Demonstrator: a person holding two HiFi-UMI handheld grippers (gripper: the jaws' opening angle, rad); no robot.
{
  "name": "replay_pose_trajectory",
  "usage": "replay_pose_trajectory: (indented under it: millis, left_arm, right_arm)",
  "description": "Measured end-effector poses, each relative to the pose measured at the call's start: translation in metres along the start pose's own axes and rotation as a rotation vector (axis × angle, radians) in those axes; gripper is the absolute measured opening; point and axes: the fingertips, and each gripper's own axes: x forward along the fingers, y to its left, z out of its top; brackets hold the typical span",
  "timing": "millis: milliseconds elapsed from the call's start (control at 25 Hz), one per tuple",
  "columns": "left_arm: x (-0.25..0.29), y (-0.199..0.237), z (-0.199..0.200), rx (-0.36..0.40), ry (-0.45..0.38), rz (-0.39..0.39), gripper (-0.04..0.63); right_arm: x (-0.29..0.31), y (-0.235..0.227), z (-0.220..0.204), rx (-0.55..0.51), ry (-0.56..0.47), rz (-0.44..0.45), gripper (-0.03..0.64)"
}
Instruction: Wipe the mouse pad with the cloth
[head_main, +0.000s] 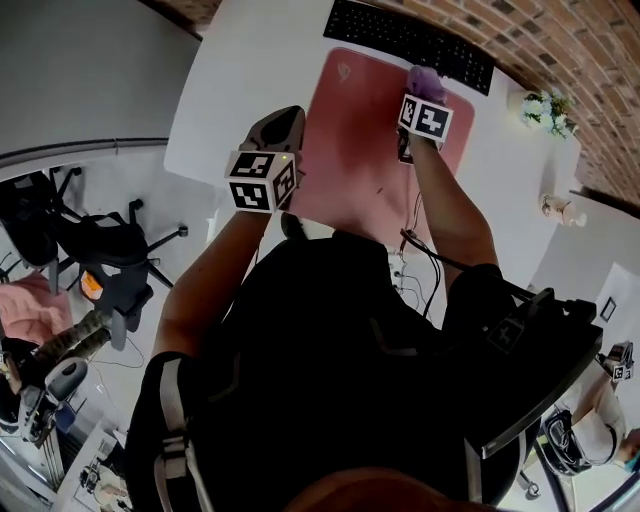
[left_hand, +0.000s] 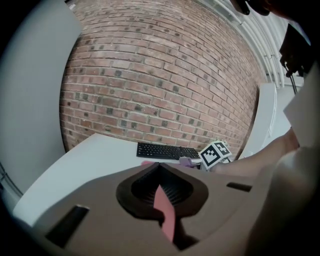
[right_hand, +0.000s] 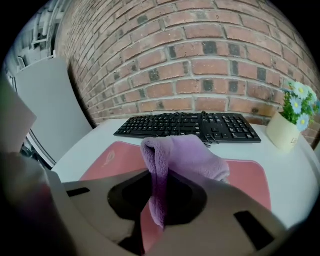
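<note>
A pink mouse pad (head_main: 365, 150) lies on the white table (head_main: 240, 80), in front of a black keyboard (head_main: 410, 38). My right gripper (head_main: 418, 98) hovers over the pad's far right part, shut on a purple cloth (head_main: 426, 80). In the right gripper view the cloth (right_hand: 187, 156) bulges from the right gripper (right_hand: 161, 176) and a fold hangs down over the pad (right_hand: 252, 175). My left gripper (head_main: 283, 120) is at the pad's left edge. In its own view the left gripper (left_hand: 159, 167) is shut with nothing in it, and a sliver of pink pad (left_hand: 164, 210) shows below.
A potted plant with white flowers (head_main: 545, 108) stands at the table's far right, also near the keyboard (right_hand: 190, 126) as the plant (right_hand: 289, 120). A small object (head_main: 560, 208) sits on the right edge. A brick wall (left_hand: 160, 90) backs the table. An office chair (head_main: 105, 250) stands left.
</note>
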Motion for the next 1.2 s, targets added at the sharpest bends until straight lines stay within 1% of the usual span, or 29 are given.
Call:
replay_pose_trajectory:
  millis: [160,280,520,960,1200]
  left_arm:
    - [-0.013,0.010,-0.002,-0.021,-0.011,0.036,0.005]
    - [-0.022,0.017,-0.007,-0.035,-0.012,0.064,0.005]
    - [-0.043,0.036,-0.016,-0.066,-0.018,0.136,0.005]
    - [-0.072,0.053,-0.029,-0.109,-0.034,0.203,0.005]
    - [-0.088,0.062,-0.034,-0.116,-0.046,0.226,0.005]
  right_arm:
    - [0.008,0.017,0.005,0.012,-0.002,0.004,0.058]
    - [0.015,0.032,0.007,-0.008,0.002,0.015,0.059]
    - [0.029,0.077,0.009,-0.052,0.025,0.082,0.060]
    - [0.048,0.136,0.009,-0.140,0.064,0.168,0.060]
    - [0.054,0.170,0.008,-0.180,0.081,0.228,0.060]
